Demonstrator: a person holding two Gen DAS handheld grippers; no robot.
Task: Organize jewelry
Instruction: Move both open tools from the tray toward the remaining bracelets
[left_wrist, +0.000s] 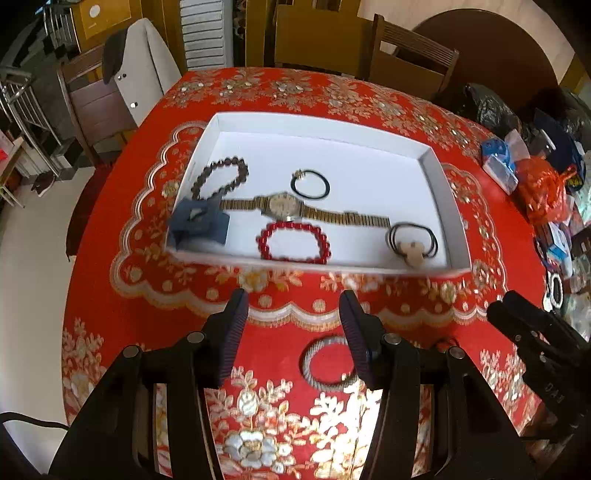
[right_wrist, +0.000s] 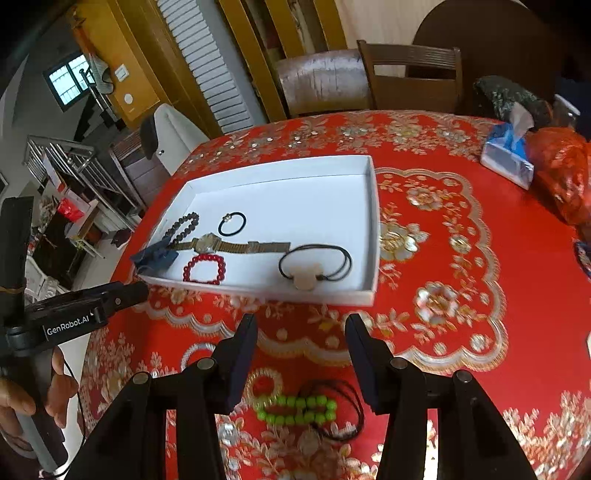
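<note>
left wrist view, item by item. white tray (left_wrist: 439, 162) on the red floral tablecloth (left_wrist: 147, 317), holding: dark bead bracelet (left_wrist: 221, 177), black hair tie (left_wrist: 310, 184), gold watch (left_wrist: 284, 206) laid flat across the middle, red bead bracelet (left_wrist: 293, 242), black cord with a pale charm (left_wrist: 412, 243), and a blue cloth piece (left_wrist: 197, 221) hanging over the tray's near left corner.

left gripper (left_wrist: 293, 321): jaws spread wide, nothing between them. it hangs above the cloth, short of the tray. a silver-grey ring bracelet (left_wrist: 325, 365) lies on the cloth under it, partly behind the right finger.

right gripper (right_wrist: 301, 354): jaws parted about halfway, empty. below it on the cloth lie a green bead bracelet (right_wrist: 295, 410) and a black cord necklace (right_wrist: 343, 413), neither touched.

step in hand, as i judge it: between pieces. both tools look free, several pieces are sorted into the tray, and at least three remain outside. next move calls for lowering one tool over a loose piece, the green beads or the silver ring being closest, and pinching a single strand so the rest lifts clear.

hard to make out: the cord necklace's pendant is blurred and half behind the right finger. clutter at the table's far right edge is unreadable. the tray's near wall is motion-smeared. a hand (right_wrist: 22, 398) grips the left tool's handle, cut off at the frame edge.
</note>
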